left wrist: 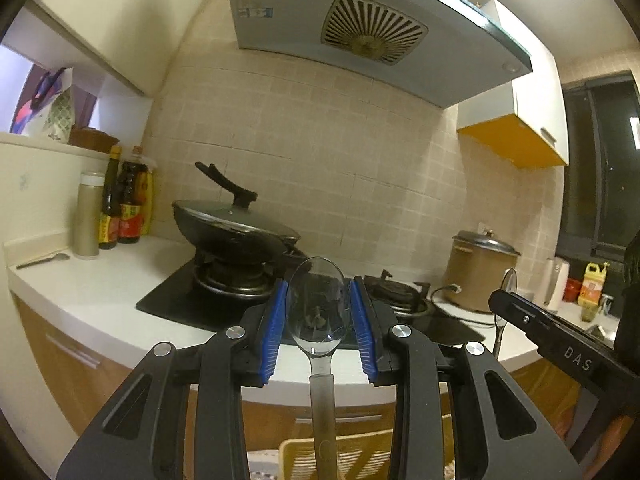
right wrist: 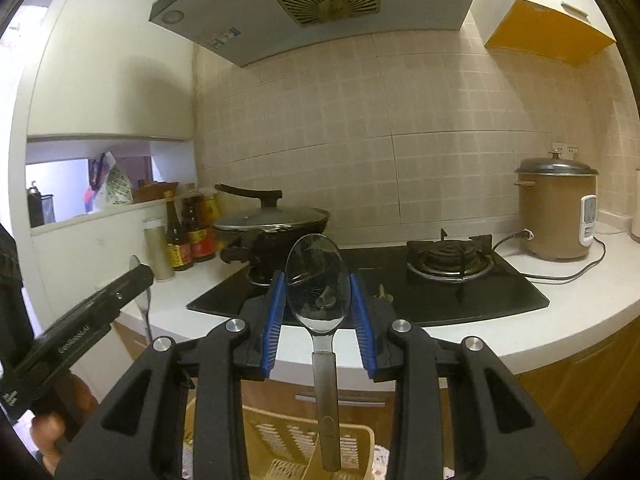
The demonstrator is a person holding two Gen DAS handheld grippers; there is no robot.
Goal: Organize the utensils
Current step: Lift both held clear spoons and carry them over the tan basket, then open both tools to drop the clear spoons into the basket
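Spoons sit clamped in both grippers: left gripper (left wrist: 319,326) pinches one spoon (left wrist: 316,304) by the bowl edges, handle hanging toward 6 o'clock; right gripper (right wrist: 319,322) grips another spoon (right wrist: 316,280) likewise. Basket (right wrist: 320,440) lies below, wok (left wrist: 236,228) at 11 o'clock, cooker (right wrist: 556,216) at 2.

White counter (right wrist: 532,334) carries hob (right wrist: 400,300), rice cooker (right wrist: 554,216) (plugged in), sauce bottles (right wrist: 188,236).
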